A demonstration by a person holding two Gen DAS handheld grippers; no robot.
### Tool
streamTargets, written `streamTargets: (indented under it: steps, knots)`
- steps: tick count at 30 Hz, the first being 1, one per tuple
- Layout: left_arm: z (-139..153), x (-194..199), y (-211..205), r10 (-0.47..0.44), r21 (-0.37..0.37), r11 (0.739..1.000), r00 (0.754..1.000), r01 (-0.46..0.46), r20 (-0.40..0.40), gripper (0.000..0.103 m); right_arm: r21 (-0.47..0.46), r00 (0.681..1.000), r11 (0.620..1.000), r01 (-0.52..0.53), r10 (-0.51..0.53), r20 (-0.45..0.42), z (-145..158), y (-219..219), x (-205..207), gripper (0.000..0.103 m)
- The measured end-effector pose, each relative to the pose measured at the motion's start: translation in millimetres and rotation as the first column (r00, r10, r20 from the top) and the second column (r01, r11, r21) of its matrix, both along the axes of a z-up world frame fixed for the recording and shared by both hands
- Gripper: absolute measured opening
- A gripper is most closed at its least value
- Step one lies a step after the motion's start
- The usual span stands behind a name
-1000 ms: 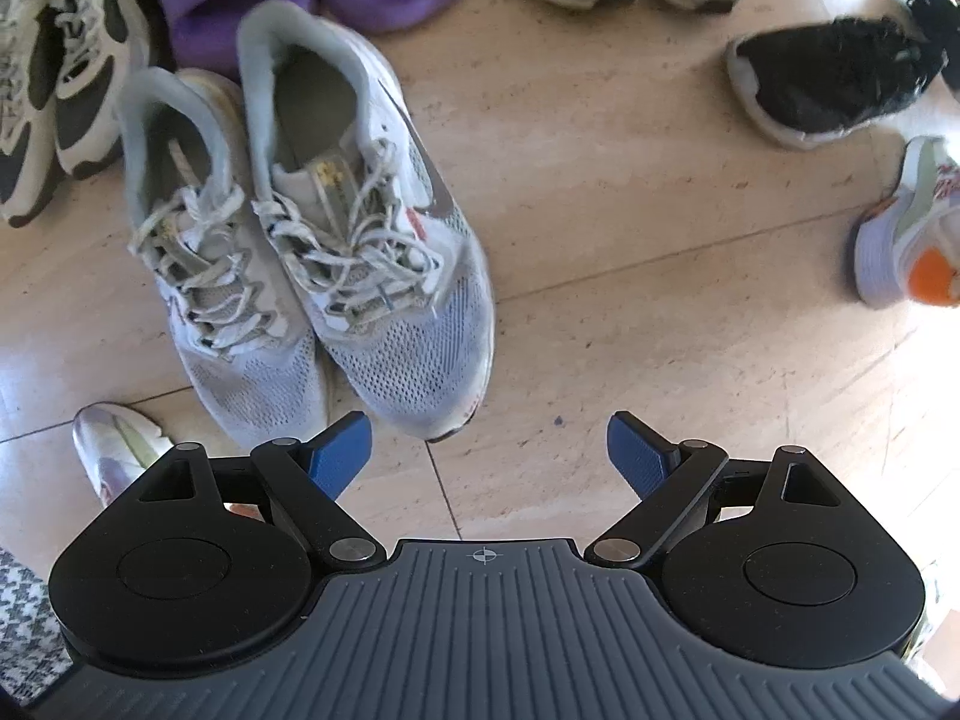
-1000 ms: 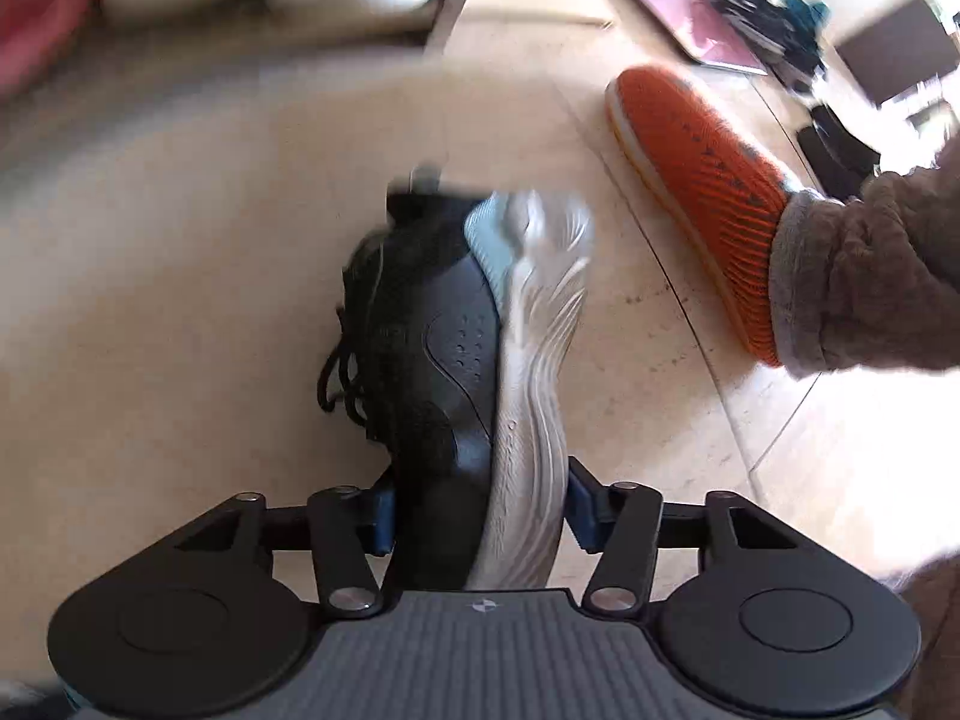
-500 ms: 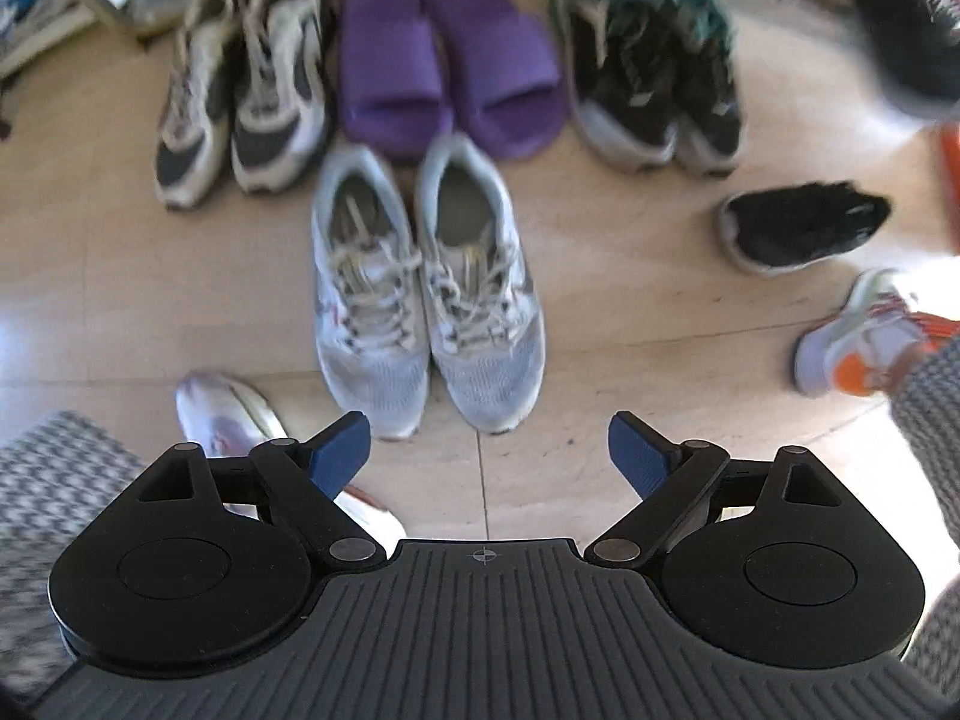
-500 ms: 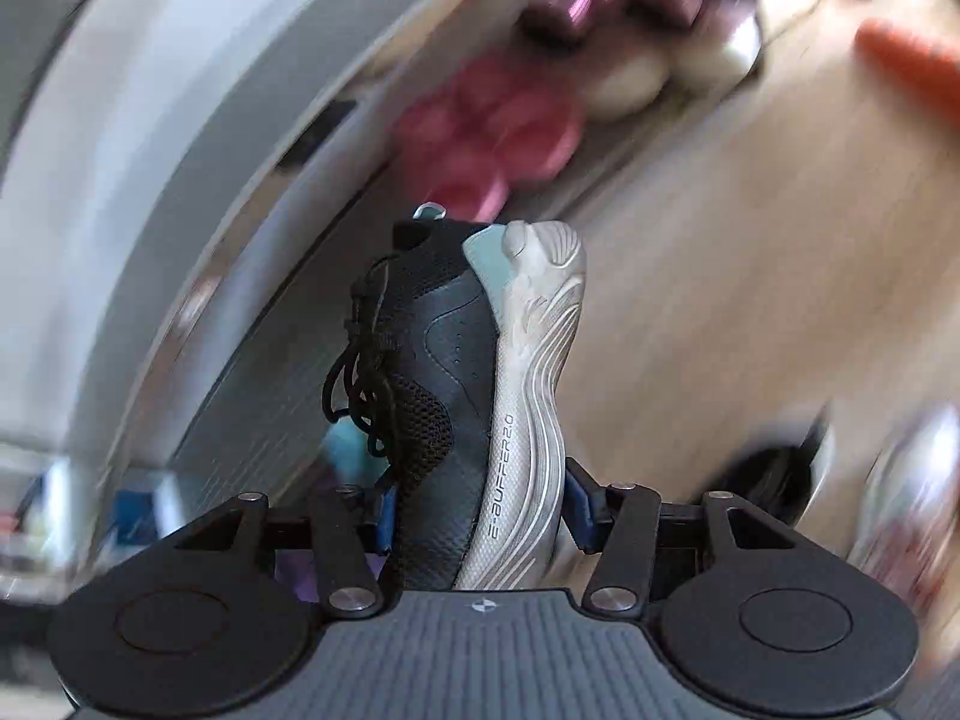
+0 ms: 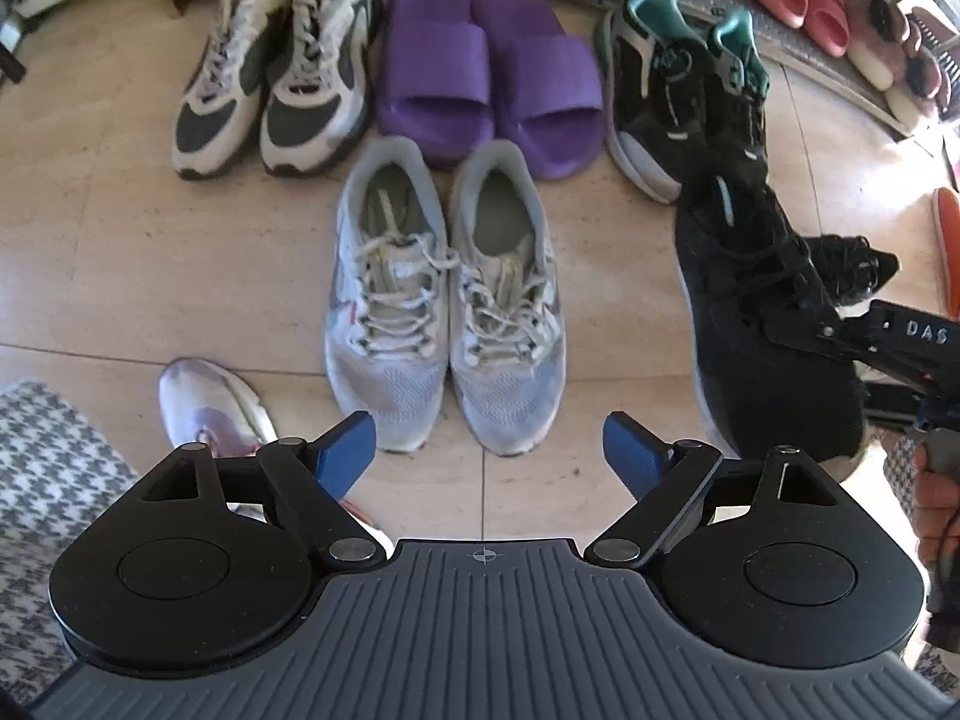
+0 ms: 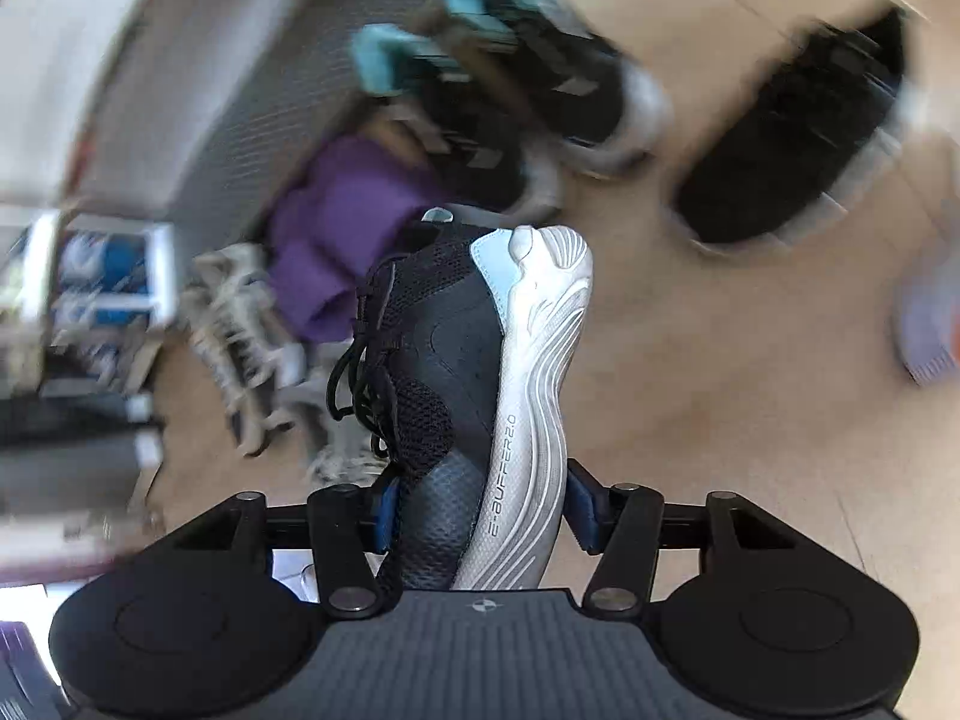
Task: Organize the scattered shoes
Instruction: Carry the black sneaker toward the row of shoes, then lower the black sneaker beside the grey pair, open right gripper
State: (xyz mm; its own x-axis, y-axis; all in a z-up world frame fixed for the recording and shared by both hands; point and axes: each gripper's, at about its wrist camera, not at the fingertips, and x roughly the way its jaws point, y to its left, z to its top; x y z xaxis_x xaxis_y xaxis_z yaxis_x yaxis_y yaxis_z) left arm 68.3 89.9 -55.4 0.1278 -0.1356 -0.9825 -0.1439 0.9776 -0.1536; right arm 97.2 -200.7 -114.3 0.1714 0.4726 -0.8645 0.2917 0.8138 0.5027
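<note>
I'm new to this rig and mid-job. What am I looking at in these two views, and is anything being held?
There is no robot here. A person holds a two-finger gripper in each hand, and each gripper has a fisheye camera looking along its fingers.

The left wrist view looks down at the floor. The left gripper is open and empty. Below it are a grey pair, purple slides, a white-and-dark pair and a black-and-teal pair.

The right wrist view is blurred. The right gripper has a black shoe with a white sole between its pads. Its jaws have just been opening a little, but the pads look to be touching the shoe. A loose black shoe lies on the floor beyond.
</note>
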Motion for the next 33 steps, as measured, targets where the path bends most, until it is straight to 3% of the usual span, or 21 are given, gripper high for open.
streamTargets:
  steps: [1, 2, 4, 5, 8, 11, 13, 15, 18, 20, 21, 22, 24, 26, 30, 33]
  knots:
    - [0, 0, -2, -0.008, 0.002, 1.000, 1.000, 0.008, 0.000, 0.088, -0.018, 1.000, 1.000, 0.005, -0.005, -0.030, -9, -1, 1, 0.077]
    - [0, 1, -3, -0.016, 0.005, 1.000, 1.000, 0.016, 0.000, 0.088, -0.054, 0.995, 0.998, 0.025, -0.030, -0.091, -19, -3, 0, 0.080]
    - [-2, 3, -9, -0.043, 0.016, 0.999, 0.999, 0.043, -0.003, 0.088, -0.161, 0.968, 0.987, 0.005, -0.045, -0.245, -36, -8, -3, 0.074]
    - [-2, 3, -15, -0.070, 0.025, 0.997, 0.998, 0.070, -0.003, 0.088, -0.176, 0.967, 0.984, -0.010, -0.035, -0.252, -35, -9, -3, 0.074]
    - [-2, 1, -28, -0.139, 0.035, 0.990, 0.990, 0.139, 0.010, 0.088, -0.202, 0.972, 0.976, -0.081, 0.033, -0.232, -14, -11, 4, 0.074]
    - [-3, -1, -41, -0.199, 0.032, 0.980, 0.980, 0.198, 0.023, 0.088, -0.222, 0.975, 0.959, -0.175, 0.137, -0.176, 26, -12, 24, 0.075]
    - [-6, -2, -51, -0.223, 0.010, 0.975, 0.974, 0.223, 0.022, 0.087, -0.261, 0.959, 0.923, -0.283, 0.268, -0.091, 71, -10, 42, 0.084]
    - [-12, -2, -60, -0.233, -0.011, 0.972, 0.972, 0.233, 0.013, 0.084, -0.299, 0.942, 0.897, -0.327, 0.334, -0.030, 95, -10, 54, 0.087]
    - [-28, 9, -77, -0.192, -0.023, 0.981, 0.981, 0.192, -0.018, 0.078, -0.332, 0.922, 0.881, -0.336, 0.380, 0.074, 119, -23, 70, 0.083]
    - [-36, 17, -85, -0.163, -0.025, 0.986, 0.986, 0.162, -0.033, 0.071, -0.321, 0.938, 0.906, -0.275, 0.326, 0.116, 119, -36, 78, 0.065]
    - [-43, 23, -90, -0.118, -0.034, 0.993, 0.992, 0.116, -0.048, 0.064, -0.307, 0.955, 0.923, -0.232, 0.276, 0.110, 116, -43, 82, 0.047]
    - [-51, 31, -96, -0.070, -0.042, 0.997, 0.995, 0.068, -0.064, 0.059, -0.281, 0.971, 0.941, -0.191, 0.223, 0.089, 113, -48, 87, 0.038]
    - [-66, 41, -100, 0.004, -0.072, 0.997, 0.996, -0.010, -0.091, 0.047, -0.226, 0.970, 0.956, -0.188, 0.217, 0.108, 118, -49, 93, 0.038]
    - [-80, 52, -106, 0.078, -0.094, 0.992, 0.990, -0.090, -0.117, 0.043, -0.221, 0.951, 0.952, -0.213, 0.253, 0.175, 137, -46, 97, 0.041]
    - [-102, 75, -115, 0.218, -0.084, 0.970, 0.970, -0.228, -0.110, 0.049, -0.188, 0.932, 0.965, -0.186, 0.233, 0.276, 167, -47, 99, 0.053]
    - [-119, 86, -125, 0.212, -0.045, 0.975, 0.971, -0.218, -0.113, 0.047, -0.126, 0.926, 0.976, -0.178, 0.210, 0.313, 179, -52, 98, 0.060]
